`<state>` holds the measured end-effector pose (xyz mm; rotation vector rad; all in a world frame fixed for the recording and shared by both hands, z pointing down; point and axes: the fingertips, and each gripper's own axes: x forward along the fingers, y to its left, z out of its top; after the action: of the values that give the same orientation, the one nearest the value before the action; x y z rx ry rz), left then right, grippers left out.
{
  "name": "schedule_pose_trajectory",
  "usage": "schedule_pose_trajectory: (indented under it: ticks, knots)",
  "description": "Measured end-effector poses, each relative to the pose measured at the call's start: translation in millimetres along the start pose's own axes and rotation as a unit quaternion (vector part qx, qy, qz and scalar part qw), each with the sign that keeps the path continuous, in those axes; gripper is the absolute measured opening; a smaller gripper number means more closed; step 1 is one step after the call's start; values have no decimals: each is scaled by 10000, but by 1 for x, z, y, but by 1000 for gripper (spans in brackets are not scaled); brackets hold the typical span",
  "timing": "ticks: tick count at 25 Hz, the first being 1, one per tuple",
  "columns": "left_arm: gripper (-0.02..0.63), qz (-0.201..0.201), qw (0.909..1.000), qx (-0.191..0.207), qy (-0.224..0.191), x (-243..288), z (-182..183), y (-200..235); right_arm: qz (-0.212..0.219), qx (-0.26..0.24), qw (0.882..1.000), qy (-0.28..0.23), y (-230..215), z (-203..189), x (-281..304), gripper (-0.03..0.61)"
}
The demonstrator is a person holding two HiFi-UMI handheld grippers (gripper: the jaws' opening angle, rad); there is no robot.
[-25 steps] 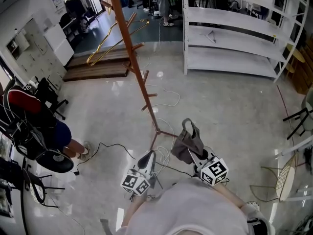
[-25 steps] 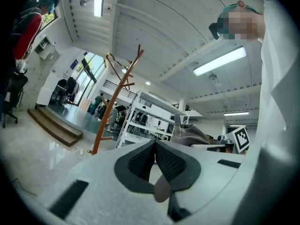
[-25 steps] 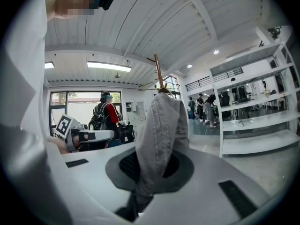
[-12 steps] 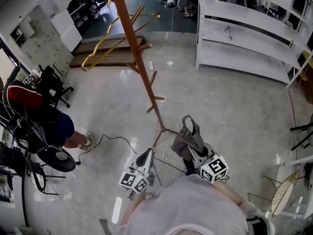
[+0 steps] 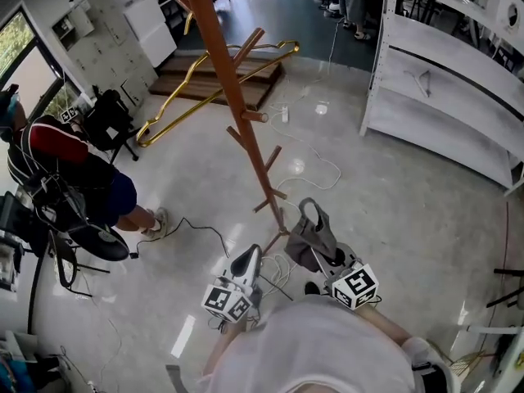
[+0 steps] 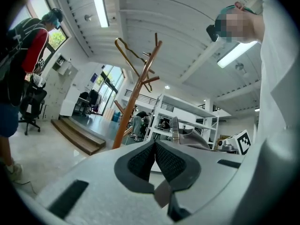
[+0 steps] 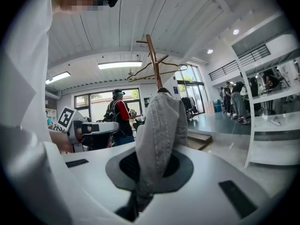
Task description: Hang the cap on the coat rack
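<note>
- Cap (image 7: 159,125): grey woven cloth, matt, with rows of pale stitching.
- Rack (image 5: 237,113): reddish-brown wood, smooth, with a slight sheen.
- Hanger (image 5: 205,105): gold-coloured metal, shiny.
- Floor (image 5: 393,203): pale, polished and glossy (lamp glare shows on it).
- Shelf (image 5: 442,121): white, smooth, matt; it looks like painted metal.
- Left gripper (image 6: 154,146): smooth white plastic shell, matt; its pads (image 6: 139,161) are dark, finely dimpled and rubbery-looking.
- Right gripper (image 7: 152,165): the same white plastic with a dark dimpled lining.
</note>
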<state>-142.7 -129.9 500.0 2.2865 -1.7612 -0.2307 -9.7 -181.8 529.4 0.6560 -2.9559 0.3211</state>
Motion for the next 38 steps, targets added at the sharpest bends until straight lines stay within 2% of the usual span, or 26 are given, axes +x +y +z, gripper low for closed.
schedule_pose_trajectory:
  ticks: [6, 12, 18, 24, 38]
  knots:
    - [9, 269, 9996, 25, -120, 21, 0, 7, 295, -50, 9995, 105, -25, -5, 15, 20]
    - [9, 362, 9993, 5, -135, 17, 6, 15, 308, -63, 9993, 204, -30, -9, 22, 20]
    - [9, 446, 9989, -6, -135, 3, 9, 30, 324, -306, 9985, 304, -32, -23, 35, 20]
    - [9, 567, 9983, 1, -141, -6, 12, 35, 431, -664, 9955, 520, -42, -53, 48, 20]
    - [9, 1185, 9928, -45, -193, -37, 10, 54, 671, -670, 9854, 1411, -80, -129, 115, 20]
